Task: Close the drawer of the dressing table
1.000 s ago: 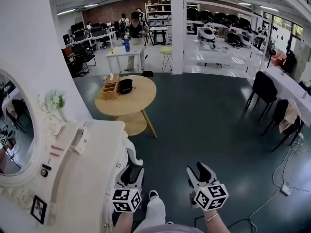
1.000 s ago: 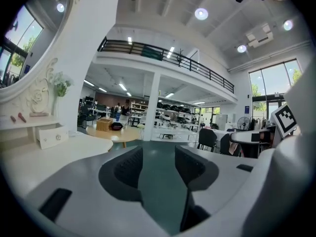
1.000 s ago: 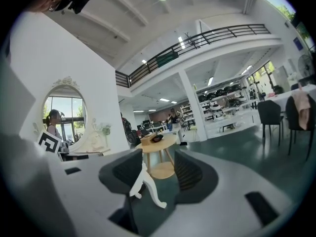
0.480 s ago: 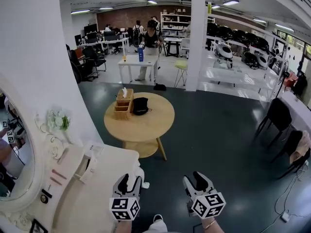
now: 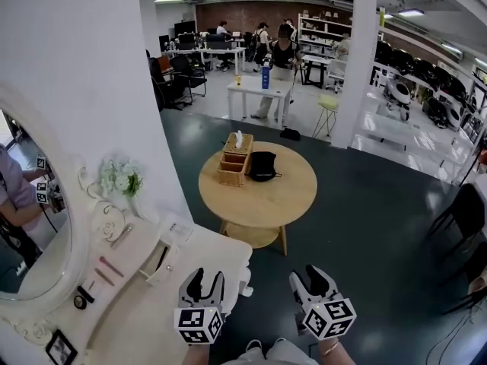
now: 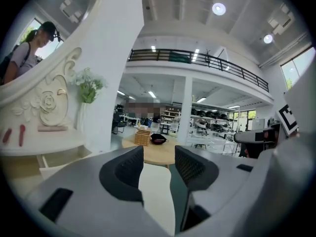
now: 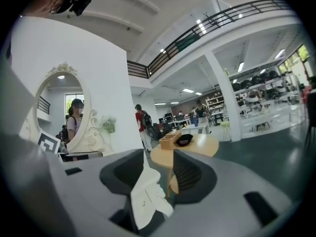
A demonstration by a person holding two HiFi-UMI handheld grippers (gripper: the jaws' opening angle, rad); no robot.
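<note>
The white dressing table [image 5: 144, 310] fills the lower left of the head view, with its oval mirror [image 5: 30, 242] at the far left. A small drawer [image 5: 161, 259] in its upper shelf stands pulled out; the left gripper view shows that drawer [image 6: 54, 163] at the left under the shelf. My left gripper [image 5: 204, 284] hovers over the table's right end, open and empty, a little to the right of the drawer. My right gripper [image 5: 308, 278] hangs over the floor beside the table, open, with nothing between its fingers. A carved table corner [image 7: 148, 191] shows beyond its jaws.
A round wooden table [image 5: 259, 188] stands just ahead, bearing a wooden organizer [image 5: 234, 158] and a black bag [image 5: 263, 166]. White flowers [image 5: 122, 177] sit by the mirror. A white pillar [image 5: 356, 59] rises behind, dark chairs [image 5: 464, 211] at right, and desks with people at the back.
The view has swung so the dressing table top and round table sit nearer the centre. Both grippers have travelled along the table's edge, and the left one is now over its right end.
</note>
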